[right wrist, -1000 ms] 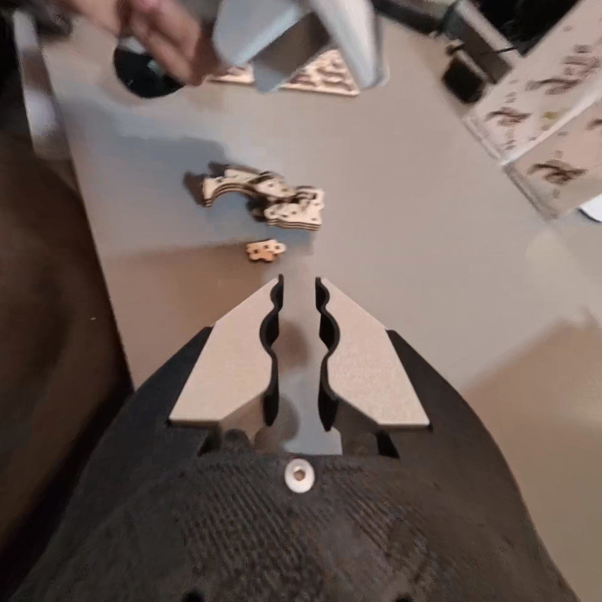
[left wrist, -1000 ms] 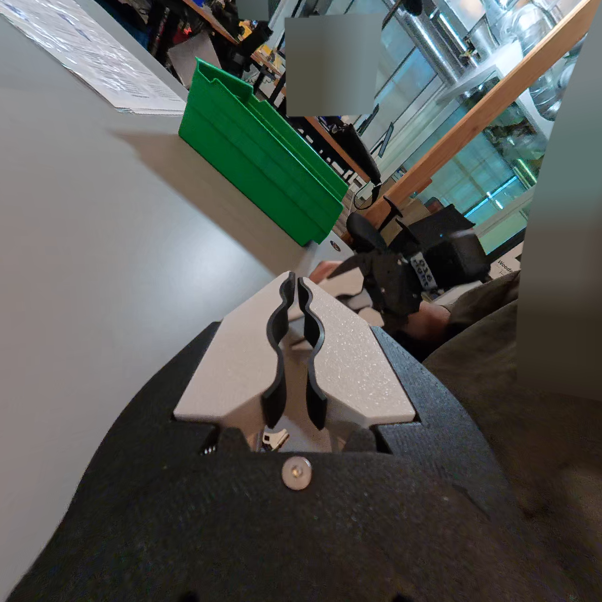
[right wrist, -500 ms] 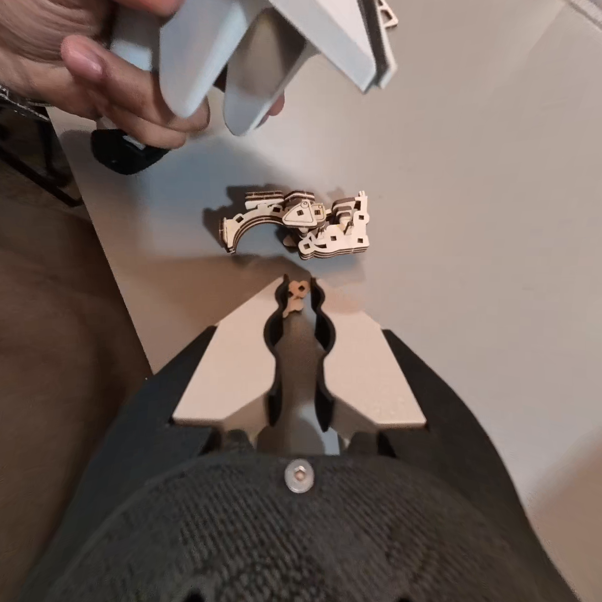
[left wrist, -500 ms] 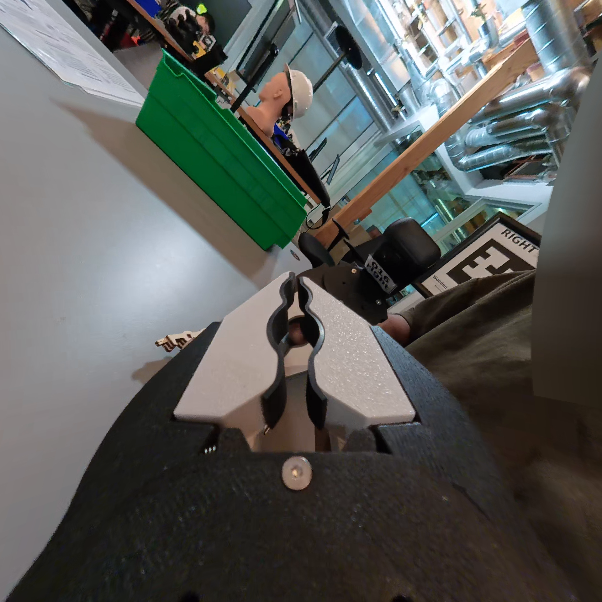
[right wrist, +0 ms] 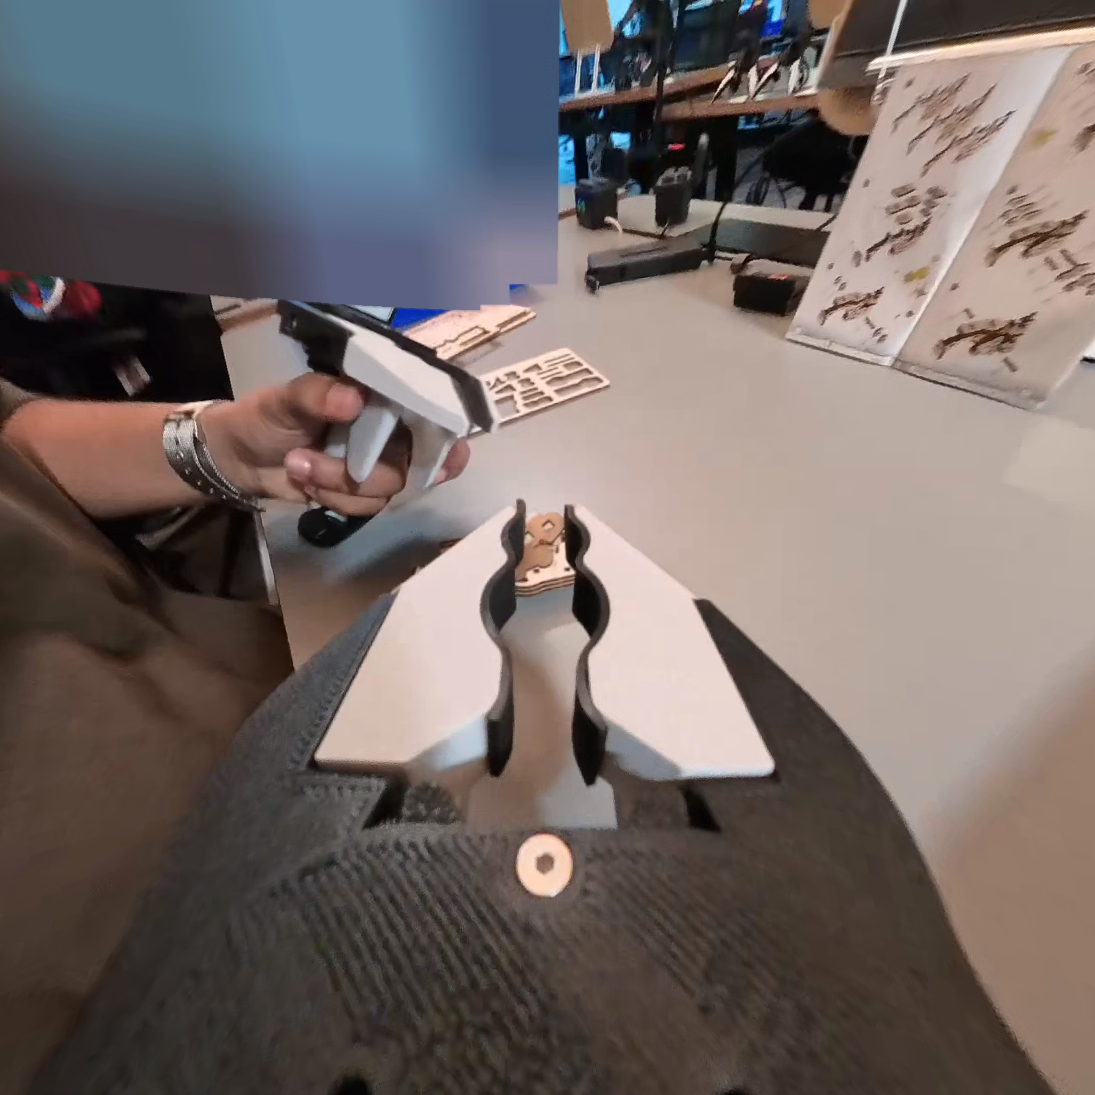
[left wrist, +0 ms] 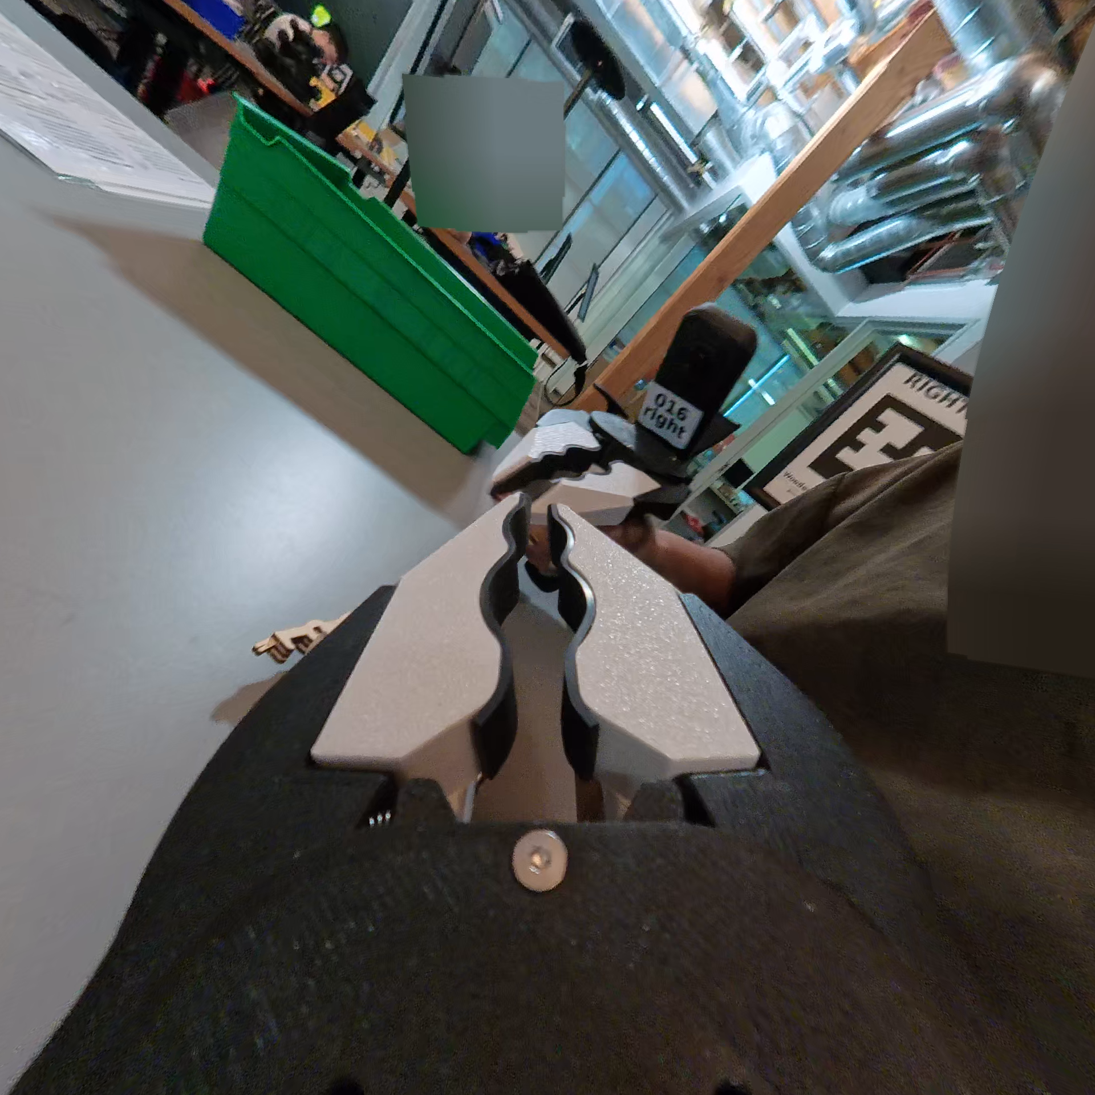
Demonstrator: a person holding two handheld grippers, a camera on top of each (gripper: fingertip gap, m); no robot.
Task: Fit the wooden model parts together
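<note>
My right gripper [right wrist: 542, 515] is shut on a small flat wooden piece [right wrist: 544, 529] held between its tips. Just beyond and below it, the layered wooden model [right wrist: 546, 578] lies on the grey table [right wrist: 770, 533], mostly hidden by my fingers. My left gripper [left wrist: 536, 516] is empty with its jaws nearly together, held above the table. It also shows in the right wrist view [right wrist: 415, 379], in a person's hand, up and to the left of the held piece. An end of the wooden model [left wrist: 293, 640] shows beside my left gripper's body. The right gripper [left wrist: 569, 468] shows just beyond my left fingertips.
A green bin [left wrist: 367, 278] stands at the far table edge with a paper sheet [left wrist: 89, 142] beside it. Flat cut-out wooden sheets [right wrist: 545, 379] lie further back. A propped instruction sheet [right wrist: 977, 237] stands at the right, with black devices and cables [right wrist: 646, 261] behind.
My right gripper closed on the small wooden piece, lifted it and tilted up from looking down at the table. My left gripper swung lower and the right gripper now shows just ahead of it.
</note>
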